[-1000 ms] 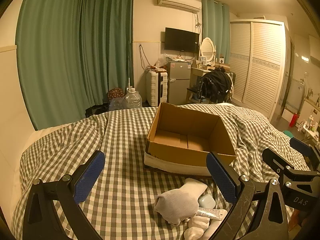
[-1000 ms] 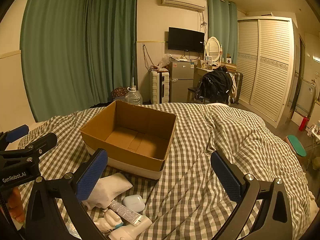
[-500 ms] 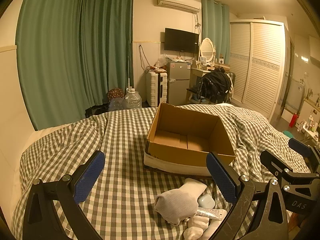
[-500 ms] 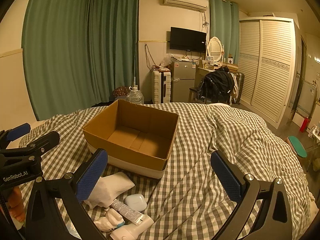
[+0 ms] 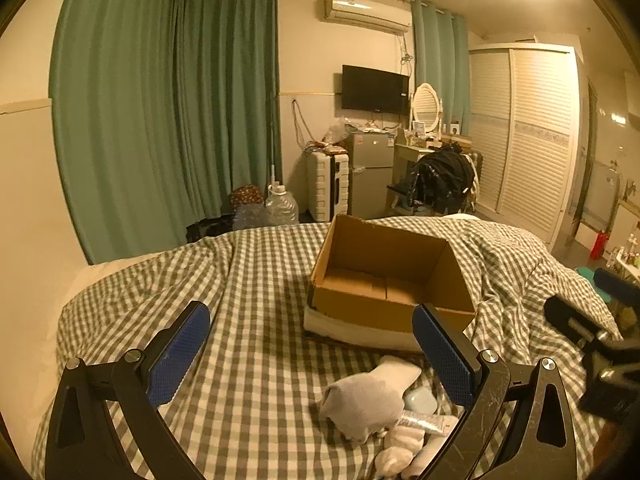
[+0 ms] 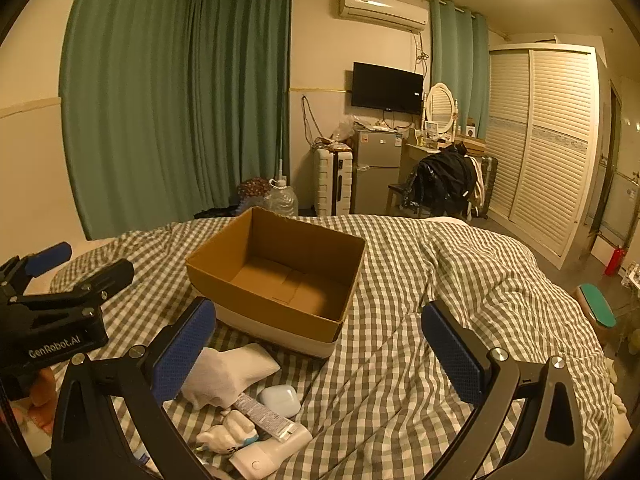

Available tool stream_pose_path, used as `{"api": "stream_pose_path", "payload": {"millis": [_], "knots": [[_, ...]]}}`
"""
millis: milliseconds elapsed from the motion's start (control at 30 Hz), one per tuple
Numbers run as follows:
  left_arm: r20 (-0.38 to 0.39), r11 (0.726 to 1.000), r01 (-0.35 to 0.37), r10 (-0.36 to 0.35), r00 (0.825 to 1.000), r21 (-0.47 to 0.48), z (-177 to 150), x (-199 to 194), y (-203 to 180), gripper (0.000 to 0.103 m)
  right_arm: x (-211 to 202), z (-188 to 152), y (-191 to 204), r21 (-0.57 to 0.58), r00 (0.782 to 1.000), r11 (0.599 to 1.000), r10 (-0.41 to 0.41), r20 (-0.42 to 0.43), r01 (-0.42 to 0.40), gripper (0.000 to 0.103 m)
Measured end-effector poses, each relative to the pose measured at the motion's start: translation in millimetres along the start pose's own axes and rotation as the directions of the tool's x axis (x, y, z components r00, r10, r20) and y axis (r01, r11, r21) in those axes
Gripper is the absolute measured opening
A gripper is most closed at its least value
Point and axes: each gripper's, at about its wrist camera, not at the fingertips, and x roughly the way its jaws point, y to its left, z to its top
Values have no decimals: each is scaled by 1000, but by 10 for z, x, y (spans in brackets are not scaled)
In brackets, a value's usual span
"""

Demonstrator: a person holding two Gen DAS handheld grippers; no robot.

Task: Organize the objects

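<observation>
Since the earlier frames the right gripper has been brought slightly forward, so the cardboard box is seen a little nearer in its view, while the left gripper has hardly been moved. The box is placed open on the checked bedcover, and only its bare cardboard floor is seen inside. Just in front of the box a small pile is laid on the cover: a white sock, a pale earbud case, a small tube, a white bottle and a small white figure, all touching or nearly touching. Both grippers are held wide open above the bed, and nothing is gripped between their blue pads. Behind the bed, green curtains, a wall television, an air conditioner, a small fridge, a white suitcase and a louvred wardrobe are seen.
</observation>
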Motion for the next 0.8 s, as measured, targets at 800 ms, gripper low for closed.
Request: {"api": "stream_pose_path", "payload": {"millis": [800], "knots": [[-254,996,-75,83,964,41,-1048,-134,279,103,-113,-1071,516,-155,939,962,170,-298,-223,99]]}}
